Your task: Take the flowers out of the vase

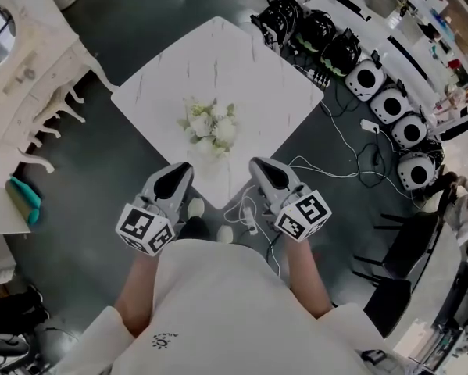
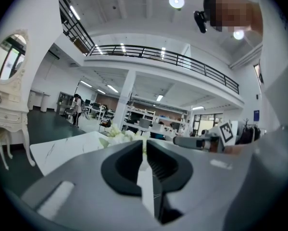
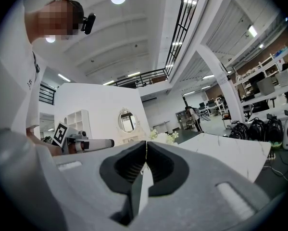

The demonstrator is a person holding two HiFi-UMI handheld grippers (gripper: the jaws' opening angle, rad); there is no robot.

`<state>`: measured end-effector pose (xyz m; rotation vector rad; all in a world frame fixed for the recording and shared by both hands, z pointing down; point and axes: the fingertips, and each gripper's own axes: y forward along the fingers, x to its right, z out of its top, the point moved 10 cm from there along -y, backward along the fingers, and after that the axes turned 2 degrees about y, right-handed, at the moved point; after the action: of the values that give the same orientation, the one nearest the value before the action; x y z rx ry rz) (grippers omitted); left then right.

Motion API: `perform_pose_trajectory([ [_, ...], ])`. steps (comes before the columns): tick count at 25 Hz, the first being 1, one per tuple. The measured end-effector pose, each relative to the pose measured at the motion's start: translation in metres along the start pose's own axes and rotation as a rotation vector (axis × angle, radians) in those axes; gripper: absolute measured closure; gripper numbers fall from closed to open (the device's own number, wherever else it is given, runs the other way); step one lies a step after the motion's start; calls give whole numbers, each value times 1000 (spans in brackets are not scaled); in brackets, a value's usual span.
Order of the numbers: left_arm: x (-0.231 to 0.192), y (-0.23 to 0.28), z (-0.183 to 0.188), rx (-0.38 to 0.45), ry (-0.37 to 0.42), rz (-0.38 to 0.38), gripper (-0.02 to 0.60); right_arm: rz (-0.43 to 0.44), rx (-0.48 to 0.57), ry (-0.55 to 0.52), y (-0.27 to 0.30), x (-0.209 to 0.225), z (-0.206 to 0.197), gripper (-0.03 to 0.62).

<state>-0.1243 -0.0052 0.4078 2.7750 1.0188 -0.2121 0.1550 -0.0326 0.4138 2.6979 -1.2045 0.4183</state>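
The flowers (image 1: 210, 125) stand mid-way on the bench (image 1: 245, 65), at one o'clock from the left hand-held gripper (image 1: 173, 183) and eleven o'clock from the right hand-held gripper (image 1: 266, 176), clear of both. Each has its jaws together, empty.

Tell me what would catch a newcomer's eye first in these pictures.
A bunch of white flowers sits at the middle of a white marble table, bright against the dark floor. Just short of the table's near corner, the left gripper and right gripper point toward it, both shut and empty. To the right, a row of round white machines stands on the floor.
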Motion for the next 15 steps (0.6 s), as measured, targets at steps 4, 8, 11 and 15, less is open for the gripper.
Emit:
perform_pose_trajectory([
  [4, -12, 7, 0, -15, 1, -22, 588, -28, -2, -6, 13, 8, 3, 588],
  [8, -27, 14, 4, -17, 0, -41, 589, -48, -4, 7, 27, 16, 7, 492],
  [11, -38, 19, 7, -20, 1, -56, 588, -60, -12, 15, 36, 22, 7, 442],
  [15, -50, 27, 12, -16, 9, -78, 588, -74, -22, 30, 47, 29, 4, 357],
])
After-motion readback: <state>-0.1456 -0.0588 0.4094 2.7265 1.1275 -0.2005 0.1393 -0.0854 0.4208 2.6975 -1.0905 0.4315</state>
